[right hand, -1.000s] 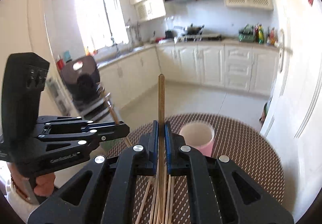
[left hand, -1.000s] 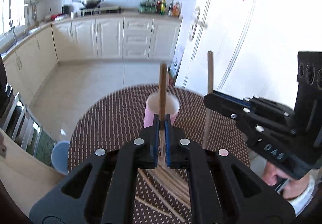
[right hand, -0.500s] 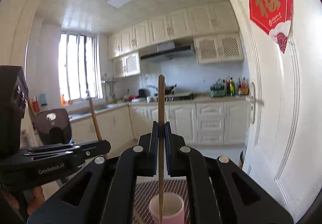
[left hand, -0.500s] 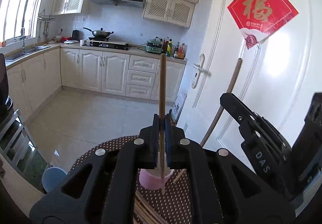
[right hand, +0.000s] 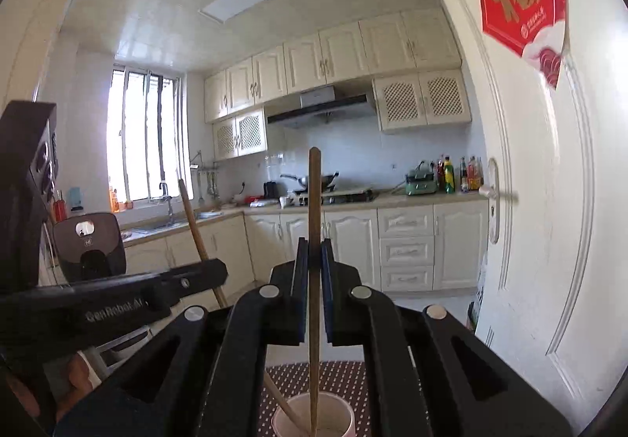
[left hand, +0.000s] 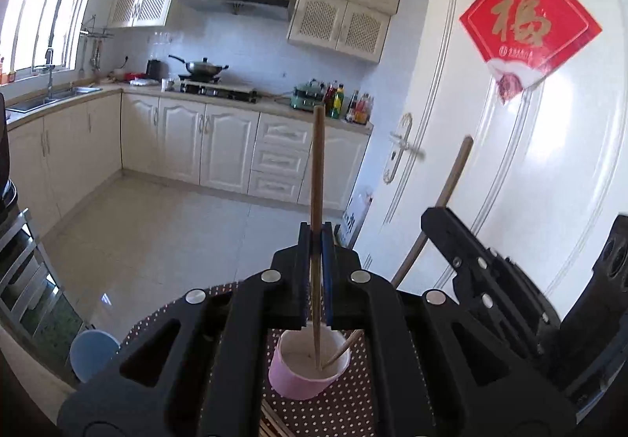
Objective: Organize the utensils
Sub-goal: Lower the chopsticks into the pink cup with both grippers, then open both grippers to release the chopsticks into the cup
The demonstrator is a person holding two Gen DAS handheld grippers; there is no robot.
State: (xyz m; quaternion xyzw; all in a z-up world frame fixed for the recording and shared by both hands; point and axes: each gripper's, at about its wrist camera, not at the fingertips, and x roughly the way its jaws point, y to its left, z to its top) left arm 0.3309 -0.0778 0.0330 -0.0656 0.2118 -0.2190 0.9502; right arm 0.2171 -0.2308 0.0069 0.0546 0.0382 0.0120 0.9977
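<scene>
The left claw [left hand: 315, 240] is pressed together on a chopstick [left hand: 316, 201], pinching it about mid-length. The stick stands nearly upright, its long axis running straight down from the claw into the pink cup [left hand: 309, 370], which sits on the dotted surface [left hand: 345, 409] directly below and just ahead of the claw. The lower tip is already inside the rim.

The right claw [right hand: 313, 252] likewise pinches its own chopstick [right hand: 314, 225] upright, tip down inside the same cup [right hand: 314, 419]. In the left view that stick [left hand: 439, 209] leans in from the right, its tip meeting the cup's far-right wall.

Both claws are about equally near the cup, left and right of it. With both axes aligned over the mouth, the next move looks like a plain release, letting each stick drop and lean on the rim. More loose sticks [left hand: 274, 423] lie on the surface nearer than the cup.
</scene>
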